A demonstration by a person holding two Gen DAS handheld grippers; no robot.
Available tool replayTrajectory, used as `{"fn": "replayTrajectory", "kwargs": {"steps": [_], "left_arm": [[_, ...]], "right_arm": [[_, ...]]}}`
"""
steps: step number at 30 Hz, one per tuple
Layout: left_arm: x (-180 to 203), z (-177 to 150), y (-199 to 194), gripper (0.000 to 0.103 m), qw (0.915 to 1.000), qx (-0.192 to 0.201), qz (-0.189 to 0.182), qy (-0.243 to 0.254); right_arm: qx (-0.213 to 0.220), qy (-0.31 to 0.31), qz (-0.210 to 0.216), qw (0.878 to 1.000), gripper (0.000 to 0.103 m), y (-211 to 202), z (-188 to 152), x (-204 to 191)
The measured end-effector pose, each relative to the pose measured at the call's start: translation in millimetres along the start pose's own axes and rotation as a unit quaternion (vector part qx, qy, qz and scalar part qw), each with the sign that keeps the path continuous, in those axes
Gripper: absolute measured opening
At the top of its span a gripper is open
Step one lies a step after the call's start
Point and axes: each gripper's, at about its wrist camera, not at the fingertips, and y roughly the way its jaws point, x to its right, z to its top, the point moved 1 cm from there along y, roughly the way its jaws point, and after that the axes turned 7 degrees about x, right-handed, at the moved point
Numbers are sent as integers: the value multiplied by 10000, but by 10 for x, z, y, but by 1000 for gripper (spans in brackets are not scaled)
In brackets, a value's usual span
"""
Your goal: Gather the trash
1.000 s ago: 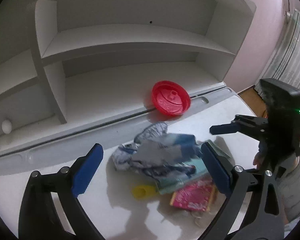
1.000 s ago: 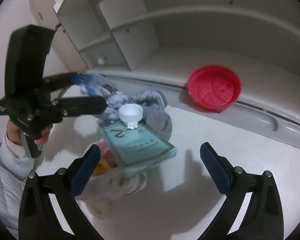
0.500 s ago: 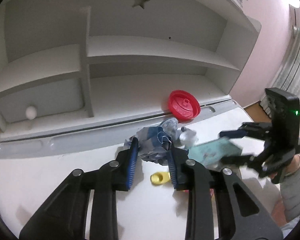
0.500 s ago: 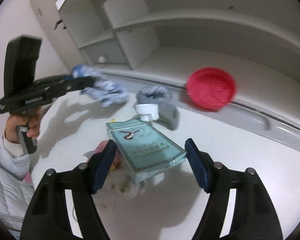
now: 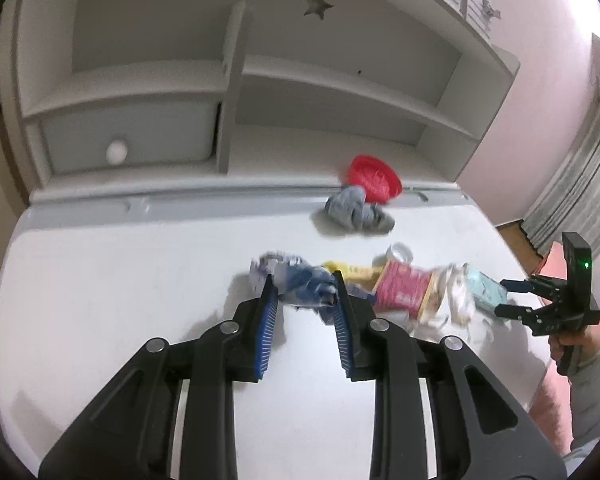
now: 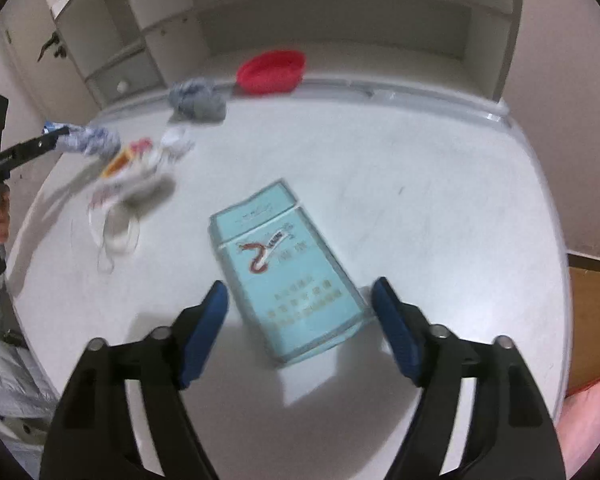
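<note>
1. On the white desk [image 6: 380,152], the right gripper [image 6: 300,312] stands spread around the teal cigarette pack [image 6: 284,264], its jaws having just widened, pads apart from it.
2. Left gripper [image 5: 304,288] pinches a crumpled blue wrapper [image 5: 300,280], probably for binning.
3. Further out lie a pink packet [image 5: 404,288] and a grey rag [image 5: 354,212].

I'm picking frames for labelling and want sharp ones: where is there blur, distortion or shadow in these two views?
Left wrist view: the blue-and-white wrapper at the left gripper is smeared, as is the trash beside it; fisheye bends the shelves. Right wrist view: the pale blue box between the right gripper's open jaws is softly blurred, print unreadable, and casts a shadow on the table; the far trash is more blurred.
</note>
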Motion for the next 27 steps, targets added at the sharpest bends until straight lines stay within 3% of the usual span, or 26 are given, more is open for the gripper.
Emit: {"fn": "replayTrajectory", "kwargs": {"steps": [1,4,6,8,15,18,22,27], "left_arm": [[-11,-42,-15,26,10000,-39,37,-23],[-45,-141,-16,28,9996,-213,160,-78],[-69,-232,-9,46,9990,-346,251,-148],[-64,-289,-2,58,9984,-389,383,-118],[83,-275,111,66,9979,-552,326,72],[166,-281,62,75,9985,-513,154,133],[213,-302,37,76,9983,-536,-230,-56],[318,-380,68,76,9967,-781,-174,98]], "right_arm": [[2,-102,-42,9999,86,5,-1,-40],[-59,-381,-175,9991,86,139,68,-179],[-67,-624,-338,9975,86,202,112,-253],[-75,-867,-478,9951,86,222,114,-303],[-107,-770,-281,9966,64,233,159,-363],[-66,-733,-295,9969,64,215,137,-367],[-38,-704,-322,9970,64,205,123,-371],[-7,-688,-351,9970,65,195,112,-374]]}}
